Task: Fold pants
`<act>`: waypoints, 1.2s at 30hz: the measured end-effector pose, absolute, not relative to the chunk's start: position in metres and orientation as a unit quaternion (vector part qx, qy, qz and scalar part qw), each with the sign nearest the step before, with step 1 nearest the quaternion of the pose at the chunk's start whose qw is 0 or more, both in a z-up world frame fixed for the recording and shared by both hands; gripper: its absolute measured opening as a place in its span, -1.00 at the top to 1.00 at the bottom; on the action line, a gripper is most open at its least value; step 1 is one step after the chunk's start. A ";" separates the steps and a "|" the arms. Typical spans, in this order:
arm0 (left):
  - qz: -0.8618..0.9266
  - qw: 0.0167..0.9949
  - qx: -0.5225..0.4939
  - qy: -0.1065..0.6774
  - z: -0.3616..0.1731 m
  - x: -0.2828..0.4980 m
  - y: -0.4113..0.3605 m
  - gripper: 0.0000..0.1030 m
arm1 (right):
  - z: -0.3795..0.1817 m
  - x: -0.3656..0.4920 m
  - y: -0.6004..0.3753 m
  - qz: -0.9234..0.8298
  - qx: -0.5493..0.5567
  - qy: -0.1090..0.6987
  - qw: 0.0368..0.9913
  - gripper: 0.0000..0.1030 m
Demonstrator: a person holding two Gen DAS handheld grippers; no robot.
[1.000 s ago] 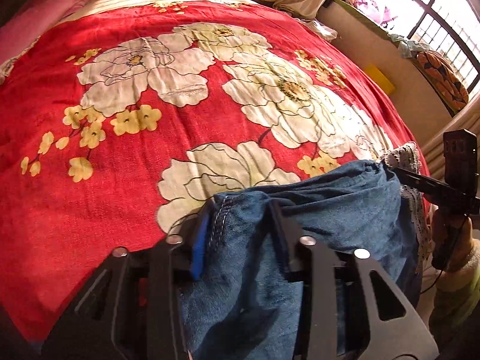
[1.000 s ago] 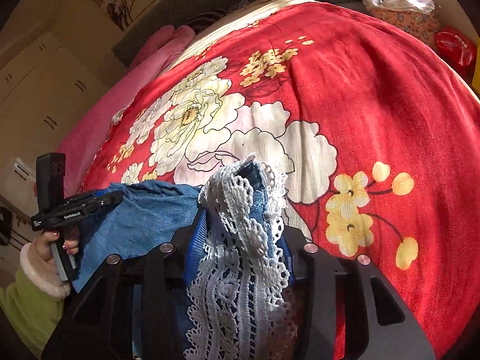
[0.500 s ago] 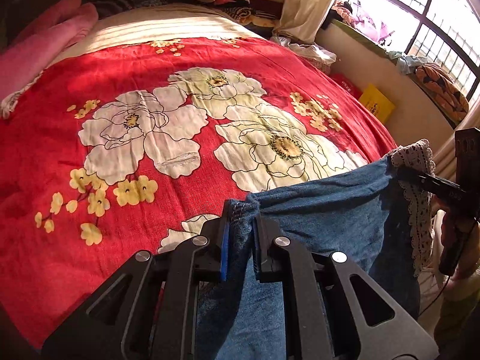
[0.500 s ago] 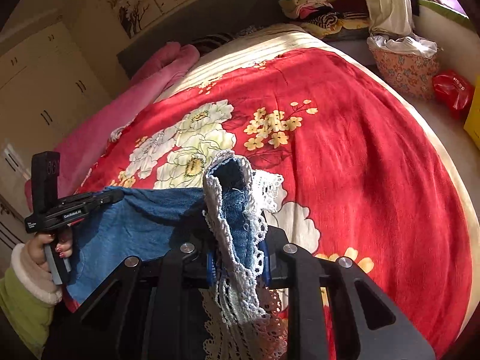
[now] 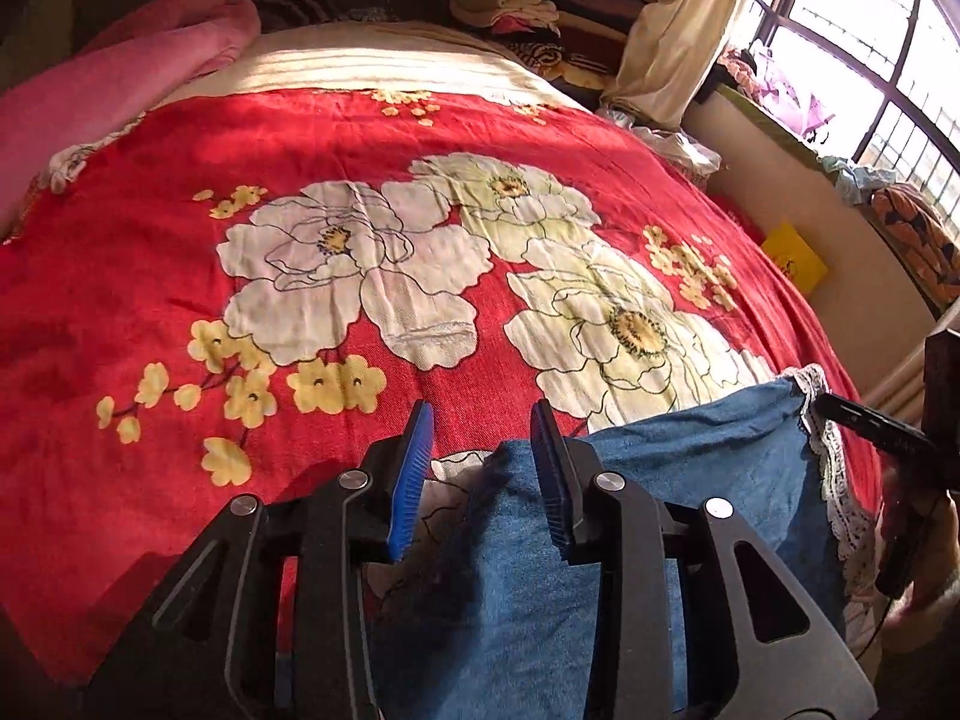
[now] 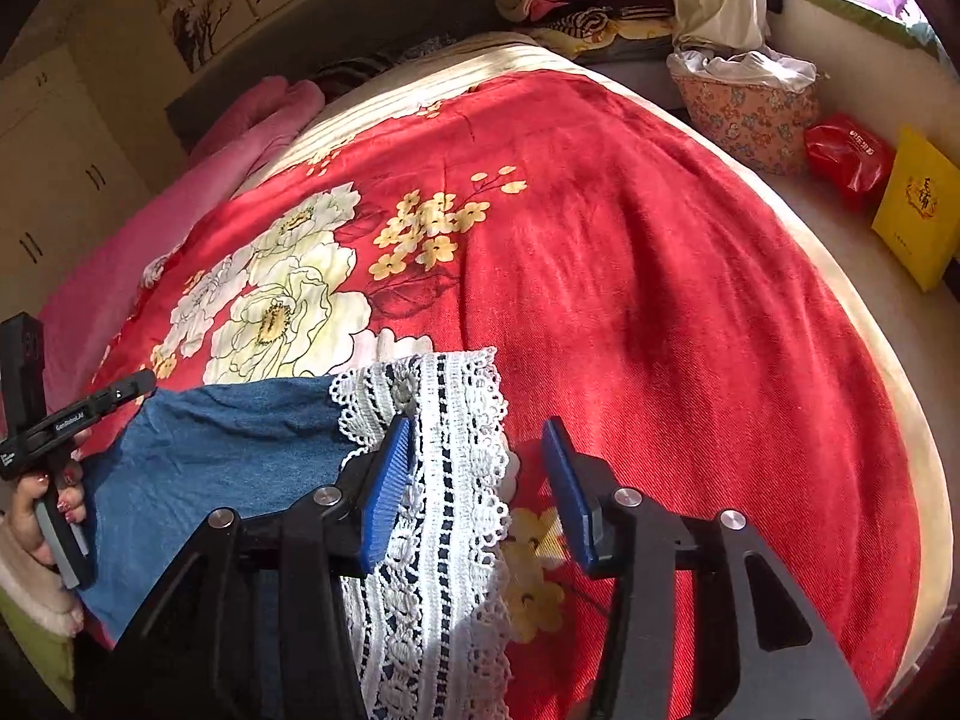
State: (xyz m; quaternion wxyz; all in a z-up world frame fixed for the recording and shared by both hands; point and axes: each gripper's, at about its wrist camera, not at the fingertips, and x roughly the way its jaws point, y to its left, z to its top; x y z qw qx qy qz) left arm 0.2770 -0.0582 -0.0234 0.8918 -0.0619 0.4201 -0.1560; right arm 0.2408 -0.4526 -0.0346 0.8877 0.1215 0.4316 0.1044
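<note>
Blue denim pants with a white lace hem lie near the front edge of the bed's red flowered blanket. My left gripper is opening. The denim corner sits between its blue pads beside the right one, and nothing pinches it. My right gripper is opening too. The lace band hangs between its jaws against the left pad, with a wide gap to the right pad. Each gripper shows at the edge of the other's view: the right gripper, the left gripper.
A pink rolled blanket lies along the bed's far left. Stacked clothes sit behind the bed by a curtain and a window. On the floor to the right stand a flowered basket, a red bag and a yellow box.
Both grippers were shut on the pants' edge; now both have opened and let the fabric go. Both have lifted and tipped back, so more of the bed shows.
</note>
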 end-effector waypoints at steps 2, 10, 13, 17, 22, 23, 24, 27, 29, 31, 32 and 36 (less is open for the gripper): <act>-0.148 0.902 -0.069 0.399 -0.007 0.260 -0.047 0.21 | -0.025 0.224 -0.458 0.105 0.130 0.421 0.891 0.01; -0.131 0.921 -0.073 0.359 0.025 0.176 -0.014 -0.32 | -0.008 0.144 -0.469 0.110 0.172 0.387 0.899 -0.27; -0.120 0.925 -0.082 0.351 0.029 0.145 0.006 -0.43 | -0.010 0.119 -0.469 0.107 0.187 0.384 0.898 -0.33; -0.096 0.929 -0.096 0.345 0.034 0.111 0.036 -0.58 | -0.015 0.095 -0.465 0.105 0.204 0.383 0.895 -0.39; -0.053 0.933 -0.095 0.344 0.035 0.076 0.072 -0.61 | -0.016 0.080 -0.454 0.104 0.200 0.386 0.894 -0.49; -0.048 0.932 -0.099 0.345 0.033 0.071 0.079 -0.62 | -0.018 0.078 -0.453 0.104 0.199 0.388 0.894 -0.51; -0.043 0.931 -0.102 0.348 0.029 0.066 0.086 -0.62 | -0.020 0.077 -0.452 0.103 0.199 0.391 0.893 -0.53; -0.021 0.927 -0.113 0.356 0.018 0.053 0.105 -0.63 | -0.026 0.075 -0.453 0.098 0.204 0.398 0.889 -0.55; -0.010 0.923 -0.130 0.362 0.010 0.049 0.118 -0.63 | -0.030 0.074 -0.454 0.091 0.207 0.403 0.887 -0.55; -0.007 0.918 -0.152 0.367 0.002 0.046 0.128 -0.64 | -0.034 0.075 -0.453 0.087 0.207 0.408 0.885 -0.55; -0.010 0.914 -0.165 0.371 -0.002 0.047 0.131 -0.64 | -0.036 0.076 -0.453 0.084 0.210 0.411 0.883 -0.55; -0.042 0.894 -0.218 0.390 -0.023 0.056 0.133 -0.64 | -0.045 0.081 -0.454 0.086 0.226 0.419 0.875 -0.55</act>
